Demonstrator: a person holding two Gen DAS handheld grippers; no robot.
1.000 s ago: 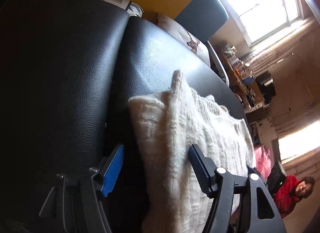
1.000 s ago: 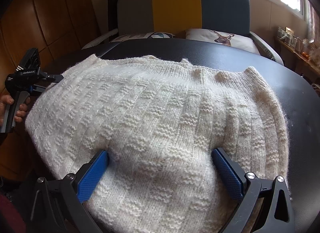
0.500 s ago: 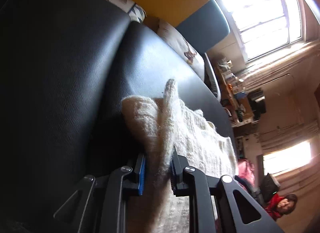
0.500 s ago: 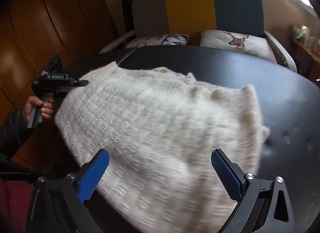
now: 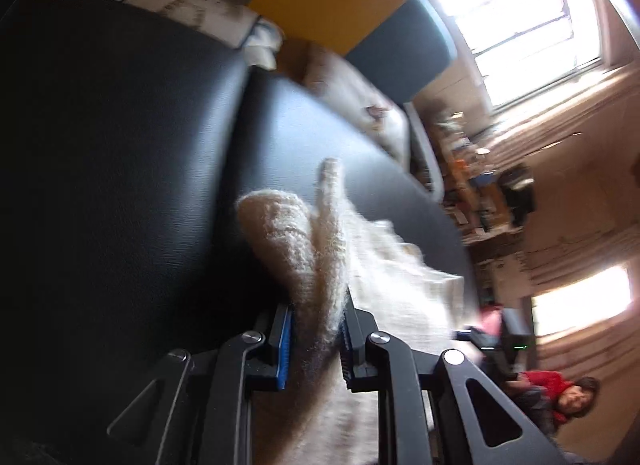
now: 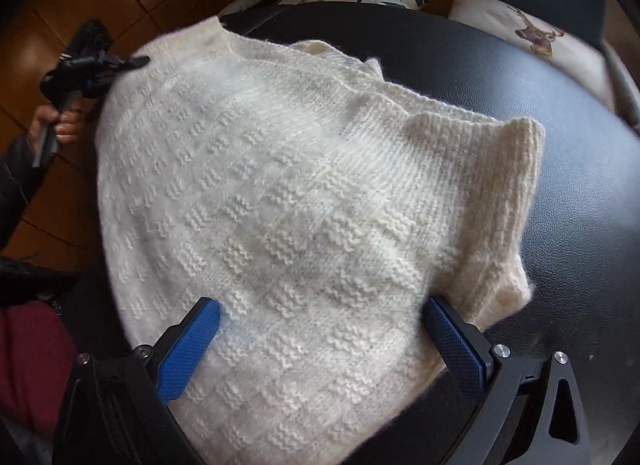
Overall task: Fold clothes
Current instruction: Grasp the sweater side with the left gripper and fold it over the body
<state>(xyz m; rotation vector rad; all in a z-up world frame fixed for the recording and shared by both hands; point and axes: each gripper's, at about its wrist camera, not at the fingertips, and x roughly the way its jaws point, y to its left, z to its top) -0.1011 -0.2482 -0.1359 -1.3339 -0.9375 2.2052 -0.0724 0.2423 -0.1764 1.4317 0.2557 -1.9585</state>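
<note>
A cream knitted sweater (image 6: 304, 193) lies folded on a black leather table (image 6: 580, 225). My right gripper (image 6: 320, 341) stands open over the sweater's near edge, its blue pads on either side of the knit. In the left wrist view, my left gripper (image 5: 314, 339) is shut on a bunched corner of the sweater (image 5: 304, 249), lifting it off the table (image 5: 120, 145). The right wrist view shows the left gripper (image 6: 92, 65) at the sweater's far left corner, held by a hand (image 6: 60, 123).
A sofa with grey, yellow and teal back panels (image 5: 340, 5) and printed cushions (image 6: 536, 33) stands behind the table. Wooden panelling (image 6: 60, 5) is on the left. A person in red (image 5: 560, 393) sits across the room near cluttered shelves (image 5: 480, 185).
My left gripper closed on the sweater's corner and has raised it. The right gripper stayed open and rose, looking down more steeply; the sweater's left side is pulled up.
</note>
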